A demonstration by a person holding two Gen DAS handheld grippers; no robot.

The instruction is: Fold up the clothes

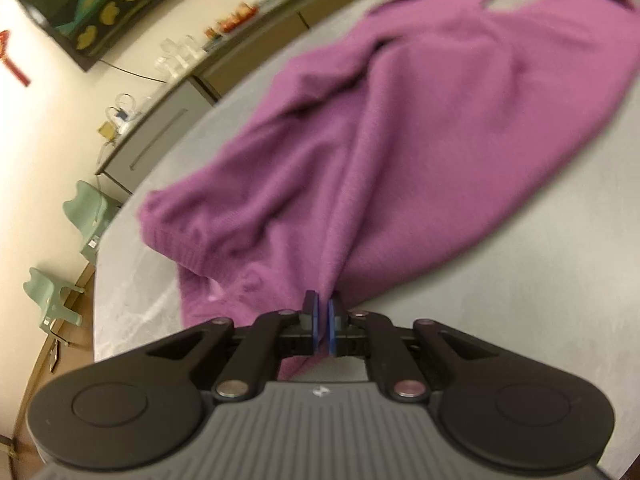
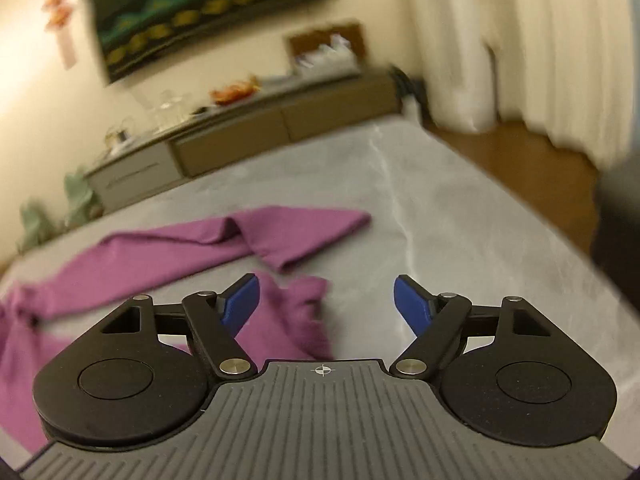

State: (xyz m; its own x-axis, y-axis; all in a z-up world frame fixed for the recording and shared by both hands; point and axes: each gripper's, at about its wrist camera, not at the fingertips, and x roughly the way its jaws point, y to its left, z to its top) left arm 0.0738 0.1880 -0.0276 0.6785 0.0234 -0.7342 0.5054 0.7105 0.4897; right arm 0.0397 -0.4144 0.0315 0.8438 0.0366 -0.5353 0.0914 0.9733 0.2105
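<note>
A: How is the purple sweater (image 1: 400,128) lying, and how should the fold be handled?

B: It is spread, rumpled, across the grey bench (image 1: 540,280), with one sleeve (image 2: 224,236) stretched out flat in the right wrist view. A pinched edge of the knit is judged to be in mid-carry; whether a fold is being opened or laid over cannot be settled. The fabric should be kept taut and low, and the ridges running up from the pinch should be smoothed before anything is set down.

A: And the left gripper (image 1: 323,320)?

B: Its blue pads are pressed together on a gathered fold near the ribbed hem (image 1: 180,248).

A: The right gripper (image 2: 326,304)?

B: It is spread wide; nothing is held, and sweater cloth is seen just beneath it.
</note>
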